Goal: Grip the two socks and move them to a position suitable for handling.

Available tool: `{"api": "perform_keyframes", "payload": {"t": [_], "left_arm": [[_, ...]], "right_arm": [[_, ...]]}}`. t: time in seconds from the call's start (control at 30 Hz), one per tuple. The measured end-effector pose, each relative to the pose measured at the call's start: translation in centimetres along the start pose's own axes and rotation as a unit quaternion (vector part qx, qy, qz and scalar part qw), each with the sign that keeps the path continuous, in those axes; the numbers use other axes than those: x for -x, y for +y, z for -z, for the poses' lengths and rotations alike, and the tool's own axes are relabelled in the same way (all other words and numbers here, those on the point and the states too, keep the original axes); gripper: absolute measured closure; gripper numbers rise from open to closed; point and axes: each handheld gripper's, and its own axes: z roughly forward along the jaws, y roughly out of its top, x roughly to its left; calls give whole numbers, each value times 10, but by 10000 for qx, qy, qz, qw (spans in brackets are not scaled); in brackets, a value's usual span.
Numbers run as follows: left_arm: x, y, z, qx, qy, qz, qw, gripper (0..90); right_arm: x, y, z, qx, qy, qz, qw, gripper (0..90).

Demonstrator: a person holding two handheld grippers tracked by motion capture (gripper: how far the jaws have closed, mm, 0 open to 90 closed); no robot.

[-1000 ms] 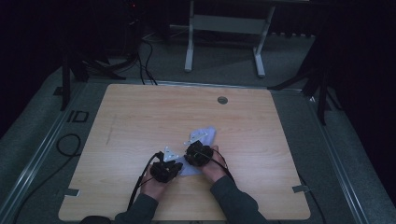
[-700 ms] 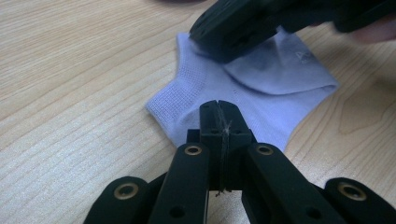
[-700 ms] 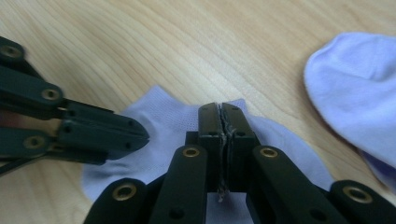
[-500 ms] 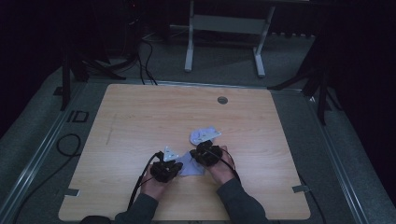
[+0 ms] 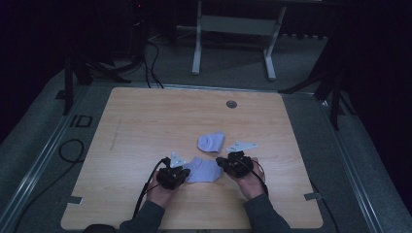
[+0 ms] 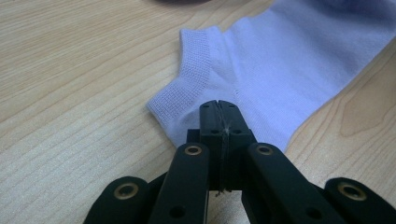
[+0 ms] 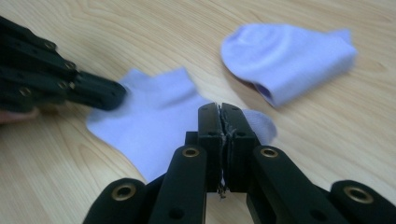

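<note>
A flat lavender sock point(image 5: 205, 170) lies on the wooden table point(image 5: 145, 121) between my two grippers. My left gripper point(image 5: 186, 173) is shut, and its tip point(image 6: 217, 103) rests on the sock point(image 6: 280, 60) just beside the ribbed cuff. My right gripper point(image 5: 220, 161) is also shut, its tip point(image 7: 219, 108) down on the toe end of the same sock point(image 7: 154, 126). No fabric shows between either pair of jaws. A second lavender sock point(image 5: 211, 141), bunched into a rounded fold, lies apart just beyond point(image 7: 285, 58).
A round grommet point(image 5: 231, 104) sits near the table's far edge. Bare wood spreads left, right and beyond the socks. A black cable point(image 5: 68, 148) loops on the floor to the left, and a metal stand point(image 5: 197, 43) rises behind the table.
My right gripper has slid right and slightly toward me, from near the bunched sock to the toe end of the flat sock. The left gripper has stayed put.
</note>
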Motion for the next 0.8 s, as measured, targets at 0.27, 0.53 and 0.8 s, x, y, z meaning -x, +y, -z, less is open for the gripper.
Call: {"api": "perform_keyframes", "payload": {"t": [0.27, 0.53, 0.8], "left_arm": [[-1, 0, 0, 4, -11, 12, 10000, 894], [-1, 0, 0, 16, -48, 63, 10000, 893], [-1, 0, 1, -13, -60, 56, 10000, 892]], "right_arm": [[13, -24, 12, 31, -126, -208, 9997, 873], [27, -46, 15, -102, -233, -398, 9989, 873], [33, -51, 15, -228, -528, -361, 9977, 823]]}}
